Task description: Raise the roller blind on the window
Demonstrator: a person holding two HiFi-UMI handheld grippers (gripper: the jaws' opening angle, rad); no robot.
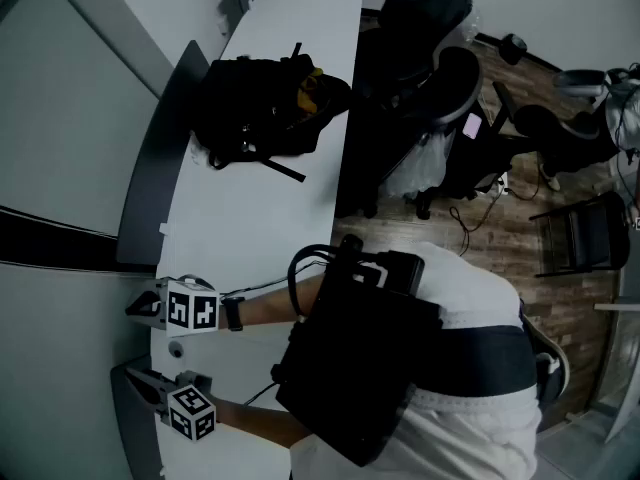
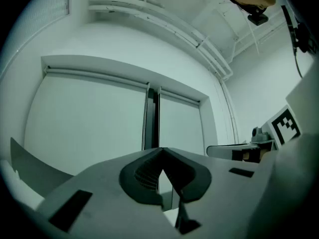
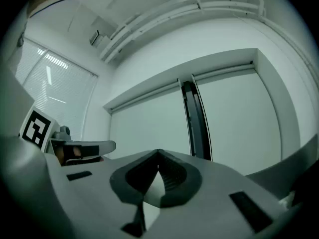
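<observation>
black backpack on white desk; office chairs on wood floor

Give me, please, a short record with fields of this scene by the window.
Setting: white desk running along a window
Blinds: two roller blinds, both lowered, with a dark post between them
On desk: black backpack
Behind the person: black office chair
Left gripper: shut, nothing held
Right gripper: shut, nothing held
Task status: blind not yet raised
</observation>
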